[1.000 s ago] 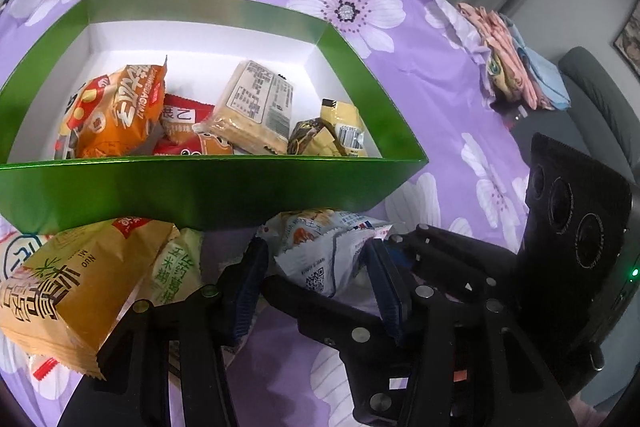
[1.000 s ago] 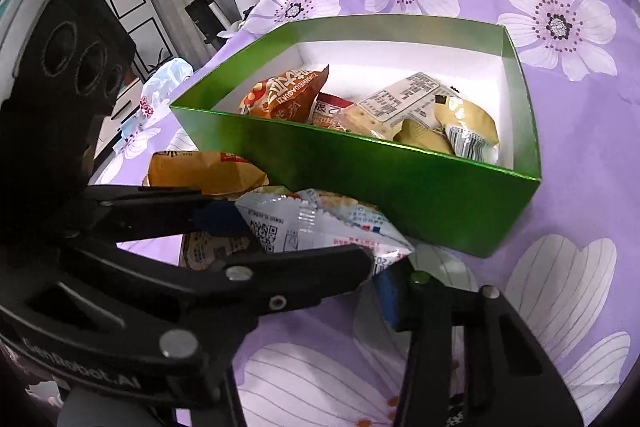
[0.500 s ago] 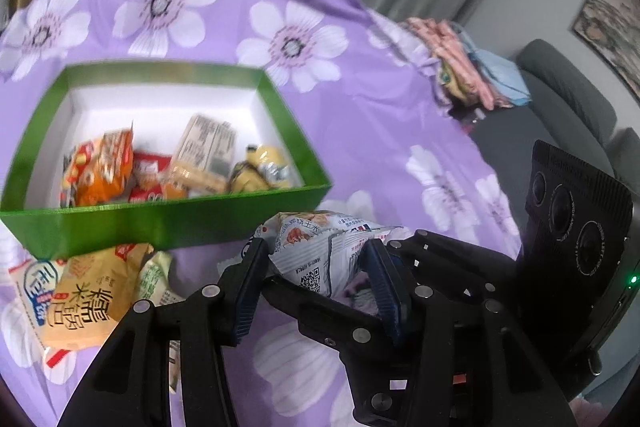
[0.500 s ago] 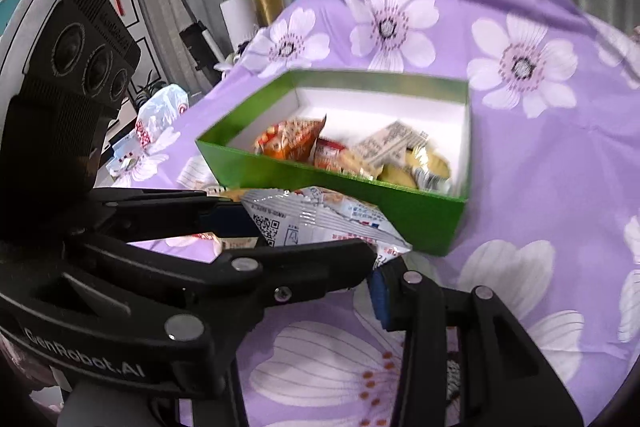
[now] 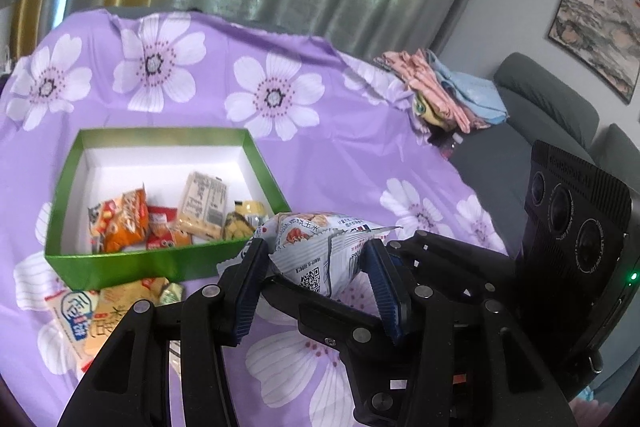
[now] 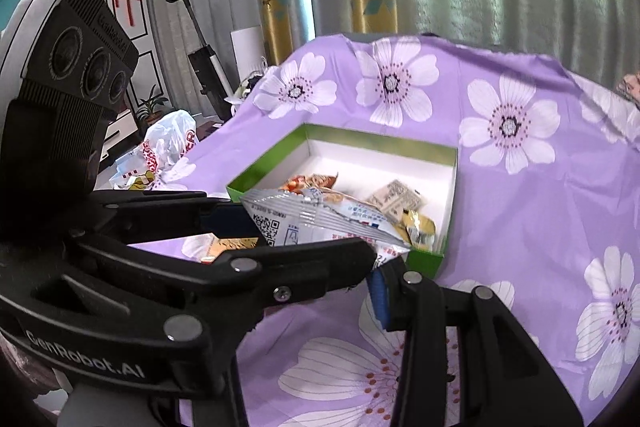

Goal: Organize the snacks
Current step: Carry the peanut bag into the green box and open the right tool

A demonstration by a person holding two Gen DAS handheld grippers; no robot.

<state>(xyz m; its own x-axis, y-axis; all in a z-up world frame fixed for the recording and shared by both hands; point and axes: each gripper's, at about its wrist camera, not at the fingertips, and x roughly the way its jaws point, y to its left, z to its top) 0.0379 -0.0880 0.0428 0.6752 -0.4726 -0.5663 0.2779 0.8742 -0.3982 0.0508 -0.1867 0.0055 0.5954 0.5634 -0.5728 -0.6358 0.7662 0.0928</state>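
Above the purple cloth, left gripper and right gripper both clamp one silver snack packet, which next needs carrying over the green box and releasing.

Glossy crinkled foil snack packet, shiny green cardboard box, smooth purple floral cloth.

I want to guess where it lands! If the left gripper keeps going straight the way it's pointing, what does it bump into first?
Probably the near right corner of the green box. The left gripper, shut on the white snack packet, points roughly there, though depth is unclear.
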